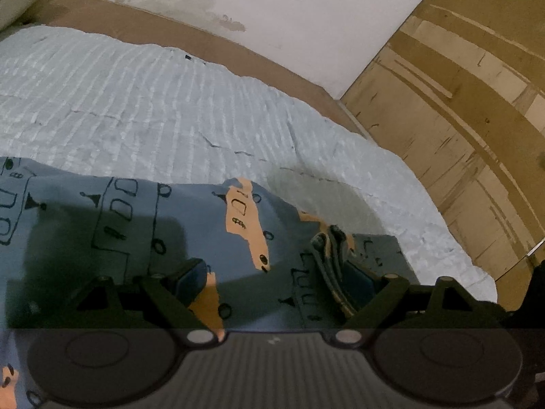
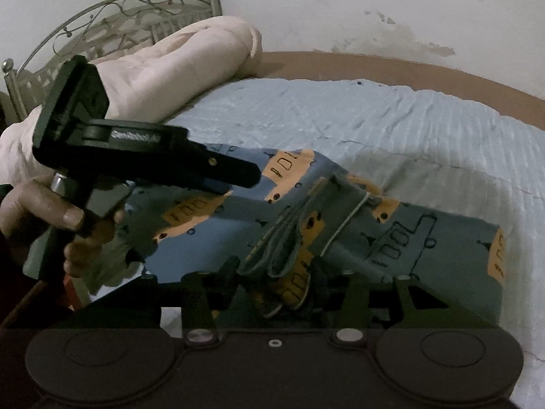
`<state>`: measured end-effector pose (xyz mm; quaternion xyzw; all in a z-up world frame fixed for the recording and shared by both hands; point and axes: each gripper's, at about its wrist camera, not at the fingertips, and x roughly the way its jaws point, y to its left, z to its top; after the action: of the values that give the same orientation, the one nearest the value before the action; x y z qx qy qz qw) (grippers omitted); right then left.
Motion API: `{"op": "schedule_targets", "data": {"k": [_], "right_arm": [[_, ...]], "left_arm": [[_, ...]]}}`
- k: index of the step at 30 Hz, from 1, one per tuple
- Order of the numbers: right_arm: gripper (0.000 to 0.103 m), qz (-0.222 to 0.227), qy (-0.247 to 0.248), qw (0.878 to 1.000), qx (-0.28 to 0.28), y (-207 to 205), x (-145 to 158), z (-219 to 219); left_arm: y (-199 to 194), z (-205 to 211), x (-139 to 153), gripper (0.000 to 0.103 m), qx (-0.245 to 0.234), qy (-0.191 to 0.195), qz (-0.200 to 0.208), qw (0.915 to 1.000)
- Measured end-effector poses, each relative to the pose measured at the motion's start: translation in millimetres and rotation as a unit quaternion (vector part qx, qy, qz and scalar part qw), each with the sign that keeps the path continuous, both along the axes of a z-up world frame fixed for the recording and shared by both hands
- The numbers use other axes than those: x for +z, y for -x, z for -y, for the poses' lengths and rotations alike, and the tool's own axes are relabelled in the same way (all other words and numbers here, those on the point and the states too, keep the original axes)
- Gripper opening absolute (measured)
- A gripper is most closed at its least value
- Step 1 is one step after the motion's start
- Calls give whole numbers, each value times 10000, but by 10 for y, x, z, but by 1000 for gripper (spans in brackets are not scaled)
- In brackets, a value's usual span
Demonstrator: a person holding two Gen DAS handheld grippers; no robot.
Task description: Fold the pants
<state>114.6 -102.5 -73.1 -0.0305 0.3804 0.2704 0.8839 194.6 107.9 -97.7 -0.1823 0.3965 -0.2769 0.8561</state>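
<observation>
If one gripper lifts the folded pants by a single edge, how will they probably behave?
The pants would probably sag and unfold: the thin cloth already drapes in soft wrinkles. The bunched waistband looks thicker, so it may hang lower. On the ribbed bedspread they would likely drag and bunch rather than slide.

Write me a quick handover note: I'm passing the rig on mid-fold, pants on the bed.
Left hand-held gripper: jaws wide open, hanging over the pants, gripping nothing.
Right hand-held gripper: jaws partly open; the bunched waistband sits between the fingers, and whether the pads still press on it I cannot tell.
Pants: lying on the pale blue bedspread, already folded over into a compact stack, the waistband end gathered on top.
Left to do: let go fully, flatten the bunched end, square the edges; judge whether another fold is needed.
</observation>
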Motion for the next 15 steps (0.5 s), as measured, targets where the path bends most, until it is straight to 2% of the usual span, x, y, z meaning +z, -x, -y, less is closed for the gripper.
{"op": "schedule_targets", "data": {"k": [1,2,4,15], "right_arm": [[60,-73,10,10000,31,-6,-5,-8],[62,-222,52,9997,95,-15,-24,-13],[62,-342,131,9992,169,-14,-47,-25],[62,-201,222,9994,191,58,95,-45]], "left_arm": [[-7,0,-2,89,4,-18,-2,10000],[-11,1,2,89,10,-34,4,10000],[-5,-20,23,89,34,-31,37,10000],[56,-412,264,89,277,-53,307,9991]]}}
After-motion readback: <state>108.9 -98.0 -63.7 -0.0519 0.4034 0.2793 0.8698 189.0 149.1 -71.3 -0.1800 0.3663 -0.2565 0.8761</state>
